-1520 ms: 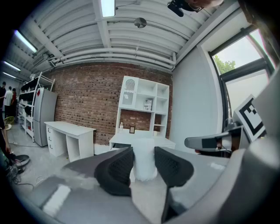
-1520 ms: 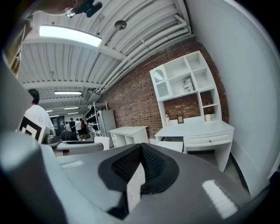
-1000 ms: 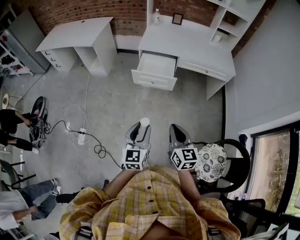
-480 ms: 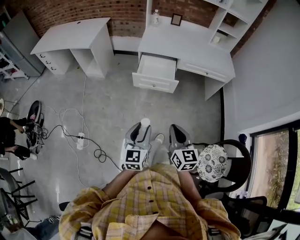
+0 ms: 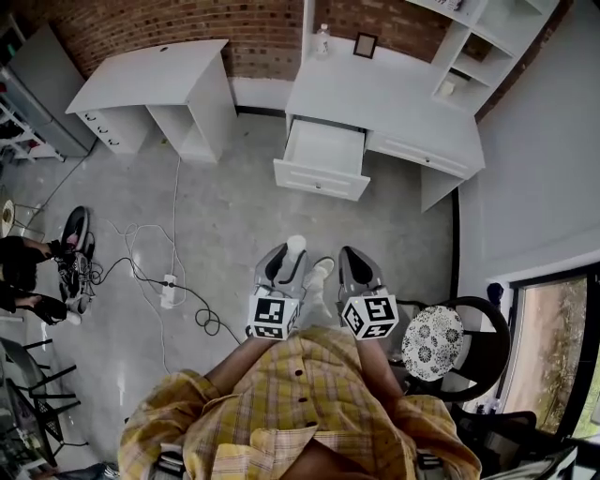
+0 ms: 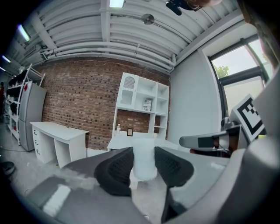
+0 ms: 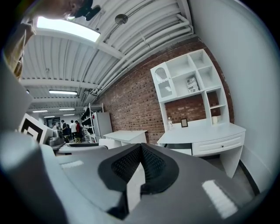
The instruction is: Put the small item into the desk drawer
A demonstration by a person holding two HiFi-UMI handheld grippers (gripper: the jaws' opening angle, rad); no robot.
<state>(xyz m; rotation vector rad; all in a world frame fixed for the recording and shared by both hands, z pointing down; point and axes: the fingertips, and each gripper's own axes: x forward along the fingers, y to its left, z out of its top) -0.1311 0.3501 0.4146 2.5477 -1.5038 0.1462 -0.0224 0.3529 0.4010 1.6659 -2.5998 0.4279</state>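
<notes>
Cable [image 5: 141, 258] and power strip [image 5: 169, 279] lie on the floor at left. Side desk [image 5: 155, 70] stands against the brick wall [image 5: 253, 28]. Left hand-held gripper [image 5: 286, 261] is clenched on the item [image 5: 296, 245], a small white piece. Both pads press its sides, and it sits upright with its end poking past the tips. The item is held over the floor, well apart from the drawer [image 5: 323, 159]. The drawer is open, pulled out from the counter's [image 5: 394, 98] front edge at its left end. Bottle [image 5: 323, 39] and frame [image 5: 365, 44] stand at the counter's back edge. Right hand-held gripper [image 5: 352, 261] is beside the left, jaws closed together with nothing between. Chair [image 5: 433, 339] with a patterned cushion is just right of it.
</notes>
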